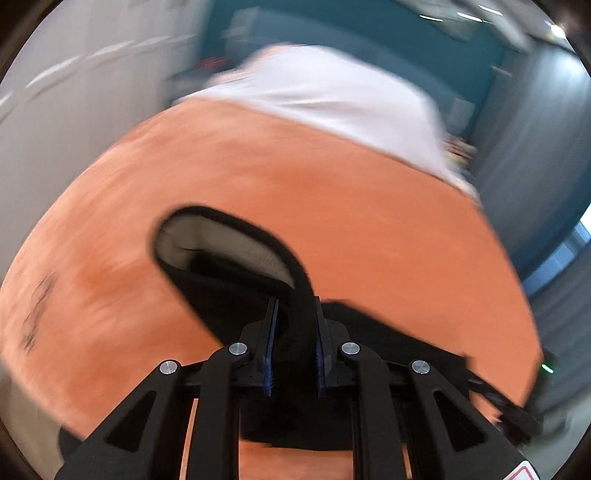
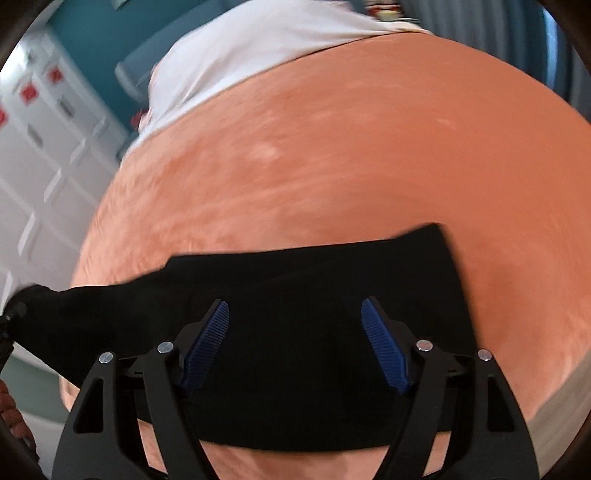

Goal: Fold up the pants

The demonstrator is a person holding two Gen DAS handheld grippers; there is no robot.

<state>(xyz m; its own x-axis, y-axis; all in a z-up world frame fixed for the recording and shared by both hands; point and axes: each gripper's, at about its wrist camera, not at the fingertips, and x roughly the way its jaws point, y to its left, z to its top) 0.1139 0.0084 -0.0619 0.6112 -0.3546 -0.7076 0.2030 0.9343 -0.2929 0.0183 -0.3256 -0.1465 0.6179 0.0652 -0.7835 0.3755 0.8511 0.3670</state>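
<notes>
The black pants [image 1: 229,295] lie on an orange cover [image 1: 295,166]. My left gripper [image 1: 295,301] is shut on a raised fold of them, and the fold curls open in front of the fingers to show a pale grey lining [image 1: 221,243]. In the right wrist view the pants [image 2: 314,266] spread as a flat black band across the orange cover [image 2: 332,147], one end pulled up toward the left edge of the picture. My right gripper [image 2: 293,302] hovers over that band, open, its blue pads [image 2: 208,339] wide apart with nothing pinched.
A white cloth [image 1: 314,88] covers the far part of the surface, also in the right wrist view as white cloth [image 2: 240,48]. White drawer fronts [image 2: 44,147] stand at the left. A teal wall [image 1: 369,33] is behind. The orange cover's rounded edge drops off at the right [image 2: 561,387].
</notes>
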